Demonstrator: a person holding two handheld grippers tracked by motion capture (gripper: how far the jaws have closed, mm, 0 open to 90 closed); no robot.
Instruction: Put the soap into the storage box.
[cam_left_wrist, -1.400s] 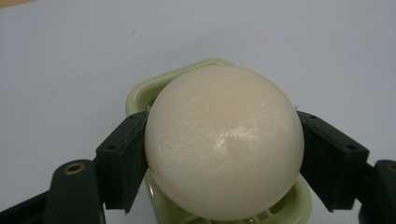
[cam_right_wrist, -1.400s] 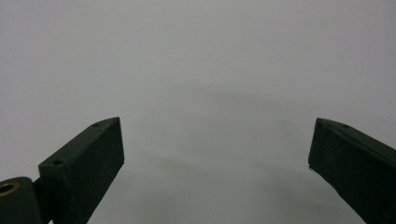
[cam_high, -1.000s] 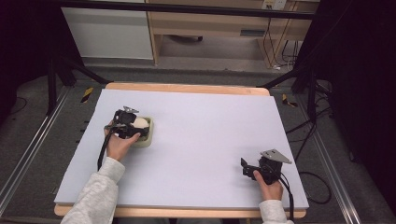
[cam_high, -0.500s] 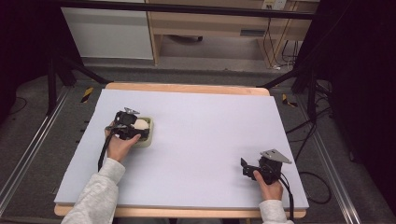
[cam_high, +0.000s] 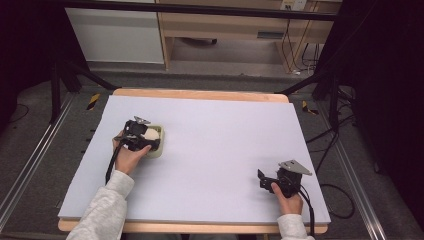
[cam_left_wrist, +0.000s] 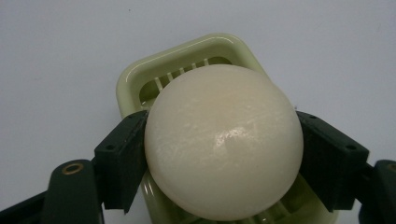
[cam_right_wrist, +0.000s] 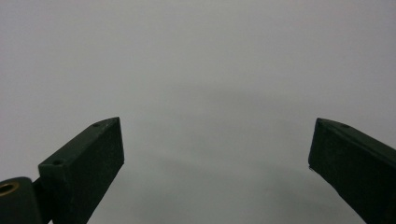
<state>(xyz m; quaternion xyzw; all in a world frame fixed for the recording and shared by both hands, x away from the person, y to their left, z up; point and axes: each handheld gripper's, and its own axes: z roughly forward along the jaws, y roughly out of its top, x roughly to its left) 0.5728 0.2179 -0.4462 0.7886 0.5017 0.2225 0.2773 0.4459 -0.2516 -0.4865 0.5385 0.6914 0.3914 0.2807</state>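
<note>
Two grippers at work. Left gripper (cam_left_wrist: 224, 154), near the desk's (cam_high: 215, 150) left edge: jaws closed against both sides of a soap (cam_left_wrist: 223, 142), held directly over its slotted dish (cam_left_wrist: 135, 79), likely to set it in. Soap: round, cream-white, glossy. Right gripper (cam_high: 263, 181), near the front right corner: jaws wide apart, holding nothing, seemingly parked aside.
</note>
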